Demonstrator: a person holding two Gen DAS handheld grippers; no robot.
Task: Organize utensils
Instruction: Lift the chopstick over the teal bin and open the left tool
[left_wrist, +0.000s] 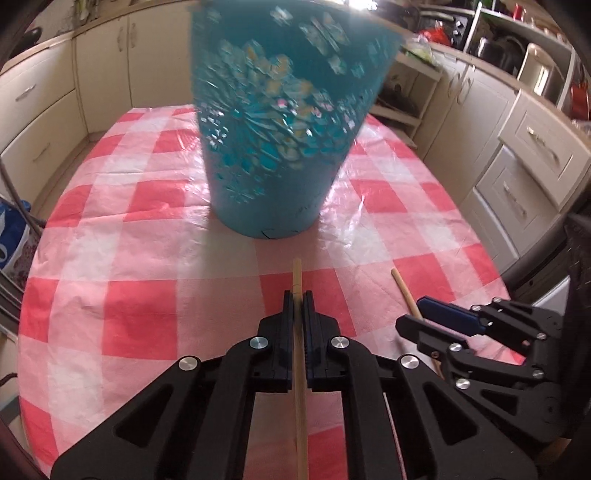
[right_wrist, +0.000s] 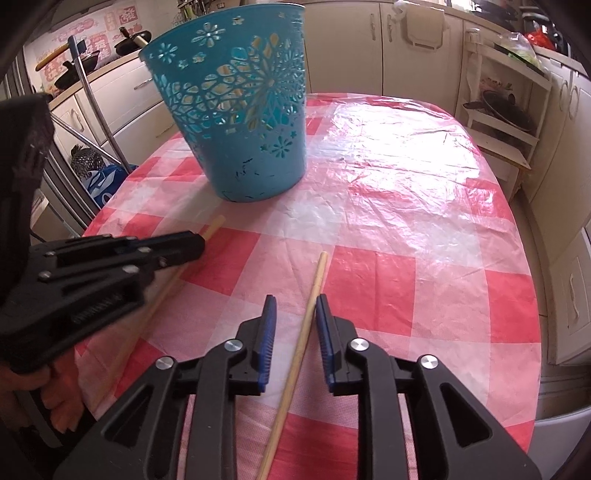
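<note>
A tall teal cut-out basket (left_wrist: 280, 122) stands upright on the red-and-white checked table; it also shows in the right wrist view (right_wrist: 247, 114). My left gripper (left_wrist: 298, 295) is shut on a wooden chopstick (left_wrist: 297, 277) that points at the basket's foot; from the right wrist view that gripper (right_wrist: 199, 243) is at the left with the chopstick tip (right_wrist: 216, 225) sticking out. My right gripper (right_wrist: 295, 306) is open, its jaws on either side of a second chopstick (right_wrist: 314, 284) that lies on the cloth. In the left wrist view this gripper (left_wrist: 417, 314) straddles that chopstick (left_wrist: 402, 288).
The tablecloth (right_wrist: 424, 221) is covered with shiny clear plastic. Cream kitchen cabinets (left_wrist: 532, 155) ring the table. A small open shelf (right_wrist: 502, 110) with pans stands beyond the far right edge. A metal chair frame (right_wrist: 96, 110) and a blue bag (right_wrist: 103, 181) are at the left.
</note>
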